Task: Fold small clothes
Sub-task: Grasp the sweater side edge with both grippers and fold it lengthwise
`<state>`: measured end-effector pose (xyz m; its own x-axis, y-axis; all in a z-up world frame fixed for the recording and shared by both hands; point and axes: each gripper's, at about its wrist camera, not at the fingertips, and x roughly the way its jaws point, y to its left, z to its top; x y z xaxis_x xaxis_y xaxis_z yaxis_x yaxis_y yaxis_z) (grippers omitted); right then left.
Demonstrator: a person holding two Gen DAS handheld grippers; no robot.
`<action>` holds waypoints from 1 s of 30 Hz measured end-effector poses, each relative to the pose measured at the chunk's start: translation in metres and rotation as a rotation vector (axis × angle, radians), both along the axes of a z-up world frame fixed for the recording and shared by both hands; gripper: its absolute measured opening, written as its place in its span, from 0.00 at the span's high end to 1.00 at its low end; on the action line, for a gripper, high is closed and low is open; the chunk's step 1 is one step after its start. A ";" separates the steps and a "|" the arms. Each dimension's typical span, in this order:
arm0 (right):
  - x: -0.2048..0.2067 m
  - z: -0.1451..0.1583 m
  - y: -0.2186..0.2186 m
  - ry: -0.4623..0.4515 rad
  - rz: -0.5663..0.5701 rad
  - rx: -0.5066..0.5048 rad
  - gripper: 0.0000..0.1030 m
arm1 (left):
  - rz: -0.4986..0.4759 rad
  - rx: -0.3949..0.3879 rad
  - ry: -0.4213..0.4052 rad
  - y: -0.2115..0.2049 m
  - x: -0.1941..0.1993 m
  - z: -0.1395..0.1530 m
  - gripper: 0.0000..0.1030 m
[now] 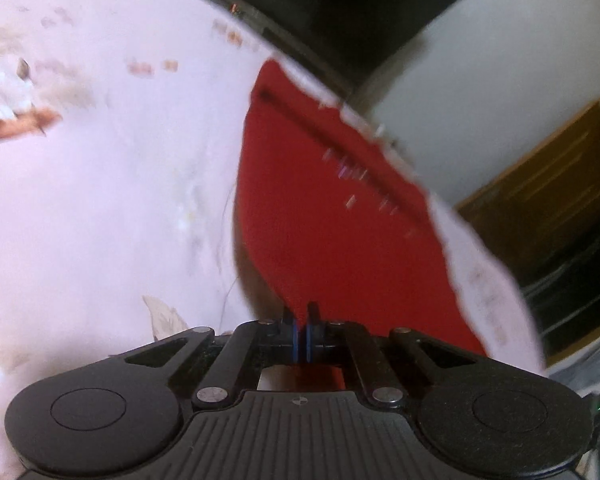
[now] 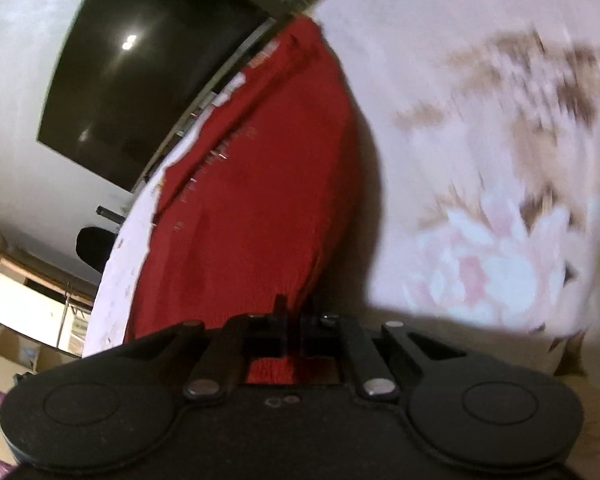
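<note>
The left tongs (image 1: 302,322) are pinched nearly together on the near edge of a red knit garment (image 1: 332,216), the blue-lined tips showing cloth between them. The right tongs (image 2: 293,312) are likewise closed down on the same garment (image 2: 252,208) at its near edge, red fabric running between the tips and under the frame. The garment stretches away from both grips toward the far edge of a bed covered by a pale floral sheet (image 1: 100,200), its far hem lying close to that edge. A seam or fold line runs along the cloth's far side. Both views are blurred, which suggests motion, so finer detail of the cloth is hard to read.

By my reading, the step in hand is a fold: two near corners or edge points are gripped, and the cloth is raised off the sheet at the near end. The next move probably calls for carrying both grips forward together, evenly, so the near edge lands square on the far hem, then releasing without dragging the top layer askew.
</note>
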<state>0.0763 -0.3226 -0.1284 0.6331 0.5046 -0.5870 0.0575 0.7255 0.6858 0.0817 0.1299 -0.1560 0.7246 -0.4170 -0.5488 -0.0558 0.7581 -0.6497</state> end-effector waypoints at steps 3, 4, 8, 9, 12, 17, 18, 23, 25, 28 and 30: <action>-0.010 0.027 0.001 -0.093 0.014 -0.035 0.95 | -0.004 0.023 -0.013 0.014 -0.008 0.001 0.97; -0.013 0.030 0.001 -0.107 0.018 -0.050 0.95 | -0.008 0.041 0.009 0.015 -0.006 -0.007 0.97; -0.001 -0.006 0.003 0.027 0.017 -0.119 0.95 | 0.009 0.022 0.042 0.016 -0.001 -0.027 0.97; 0.000 -0.013 0.002 0.044 0.008 -0.103 0.95 | 0.015 0.018 0.042 0.016 -0.001 -0.026 0.97; 0.002 -0.005 0.005 0.011 -0.012 -0.084 0.95 | 0.022 0.010 0.031 0.018 -0.007 -0.023 0.97; 0.009 0.028 0.009 -0.092 -0.020 -0.106 0.95 | 0.028 -0.028 -0.067 0.022 -0.005 0.007 0.97; 0.011 0.035 0.004 -0.114 -0.022 -0.108 0.95 | 0.024 -0.022 -0.092 0.022 0.002 0.016 0.97; 0.052 0.074 0.004 -0.250 -0.052 -0.144 0.95 | 0.027 -0.020 -0.206 0.026 0.052 0.060 0.97; 0.070 0.087 0.002 -0.296 -0.056 -0.160 0.95 | 0.027 -0.006 -0.246 0.023 0.077 0.075 0.97; 0.111 0.106 0.003 -0.349 -0.053 -0.177 0.95 | 0.029 0.020 -0.275 0.018 0.116 0.089 0.97; 0.136 0.113 0.003 -0.375 -0.048 -0.188 0.95 | 0.034 0.039 -0.281 0.017 0.145 0.093 0.97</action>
